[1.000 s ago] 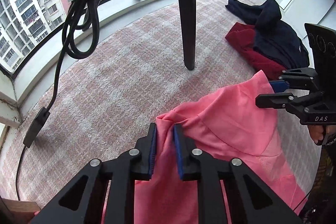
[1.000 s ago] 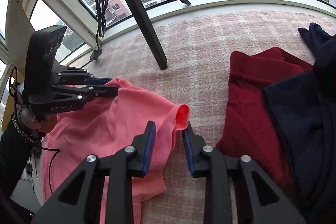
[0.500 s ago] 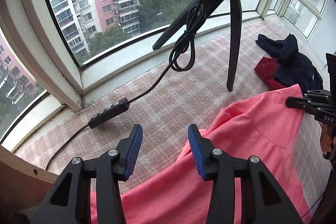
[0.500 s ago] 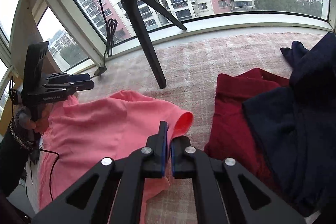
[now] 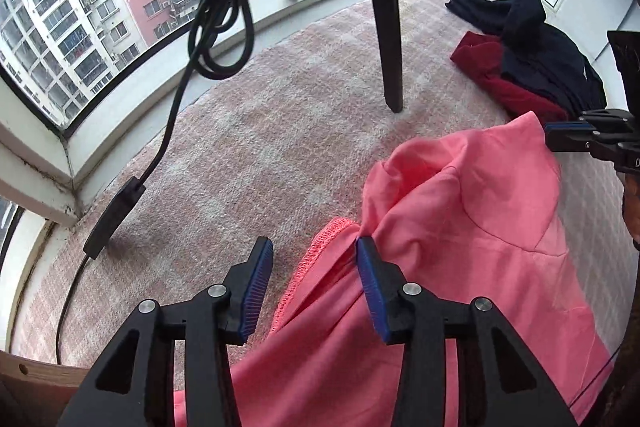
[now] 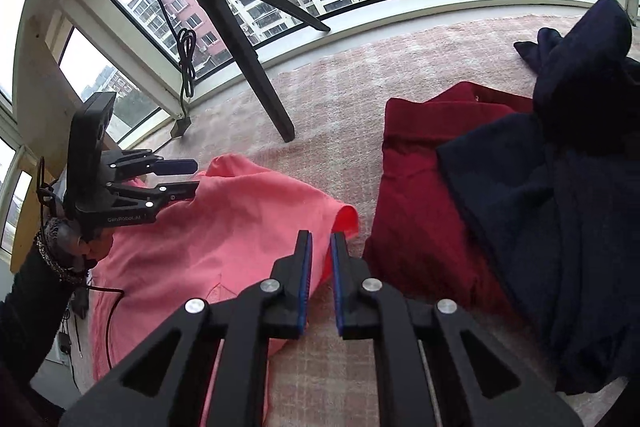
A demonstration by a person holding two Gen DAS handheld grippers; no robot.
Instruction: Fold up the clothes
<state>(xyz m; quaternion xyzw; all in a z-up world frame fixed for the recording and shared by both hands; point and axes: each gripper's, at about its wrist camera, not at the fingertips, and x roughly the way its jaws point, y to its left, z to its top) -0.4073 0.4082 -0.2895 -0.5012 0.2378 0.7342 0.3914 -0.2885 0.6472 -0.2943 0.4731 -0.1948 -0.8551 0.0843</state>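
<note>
The pink shirt (image 6: 224, 227) lies unfolded on the checked cloth (image 5: 280, 131), the left gripper (image 5: 316, 279) closing around its hem, the right gripper (image 6: 320, 267) opening around its sleeve; the dark clothes (image 6: 560, 187) wait.

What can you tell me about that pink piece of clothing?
The pink garment is a soft knit top, rumpled and partly spread on the checked blanket. A stitched hem and a short sleeve opening show. The left claw is closing around its hem edge; the right claw is opening with sleeve fabric in its gap. It lies apart from the dark red garment.
</note>
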